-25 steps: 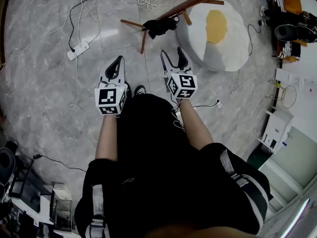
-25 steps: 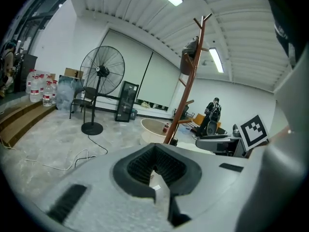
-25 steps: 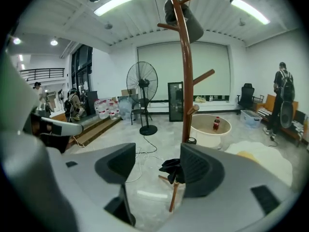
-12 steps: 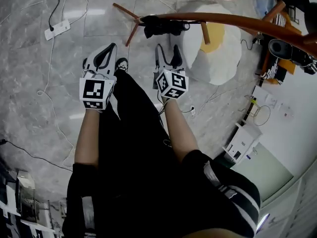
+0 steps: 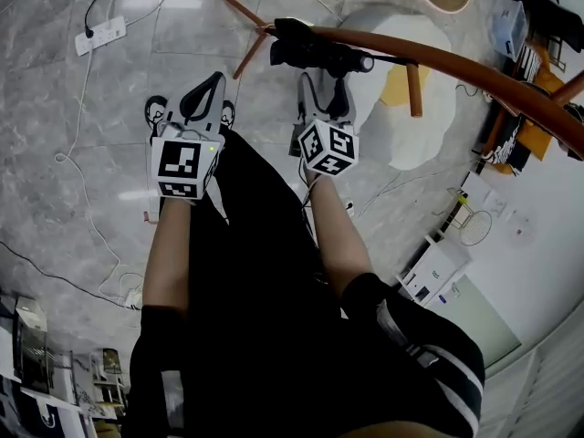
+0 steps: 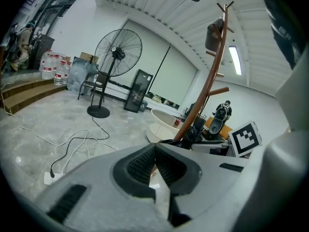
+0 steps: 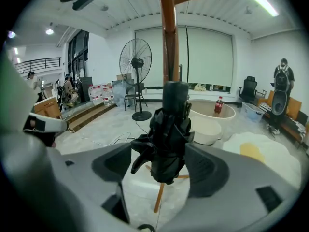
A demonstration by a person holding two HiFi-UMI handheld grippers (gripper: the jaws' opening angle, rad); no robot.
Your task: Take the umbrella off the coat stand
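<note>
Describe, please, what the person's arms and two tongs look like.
The left tongs and right tongs are light grey with black ribbed pads, each carrying a white cube with black square markers. The person wears black clothes with short sleeves.

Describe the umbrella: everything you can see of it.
The umbrella is black, compact and folded, its thin cloth bunched in loose pleats below a dark cylindrical end that points up. It hangs upright against the brown wooden pole of the coat stand. It sits between the jaws of the right gripper, which are opening and stand clear of it on both sides, so nothing seems to grip it.
</note>
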